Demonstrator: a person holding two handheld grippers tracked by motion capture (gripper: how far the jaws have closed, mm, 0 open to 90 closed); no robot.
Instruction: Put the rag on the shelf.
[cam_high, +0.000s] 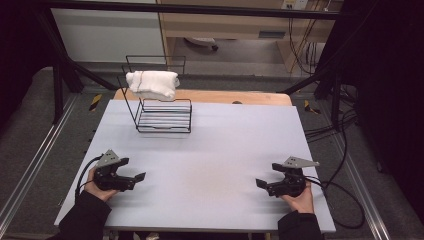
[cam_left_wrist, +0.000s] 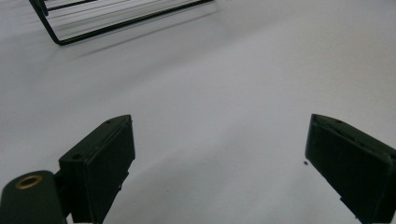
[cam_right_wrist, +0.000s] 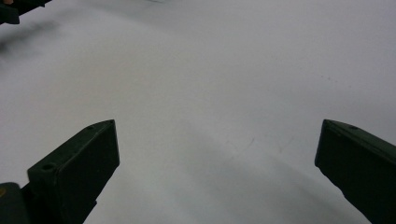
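The table lies wide and pale, and both grippers rest low at its near edge — one at each corner, well apart from everything else. Far ahead of the fingers stands the black wire rack, upright near the table's far left, and draped over its top rail sits the white towel, bunched and folded, hanging a little to either side.

The left gripper has its fingers spread wide with nothing between them; the rack's base bars show up ahead and to the left of them in the left gripper view. The right gripper is the same story — fingers parted, bare table between.

So the step in hand looks like the reach for the towel. To do it well, I'd say the left gripper, being nearer, should travel up and forward, keep the fingers wide, and come at a hanging fold from the side rather than from above, clear of the thin wires. Close on cloth alone, then lift straight up so the rack does not tip or drag.
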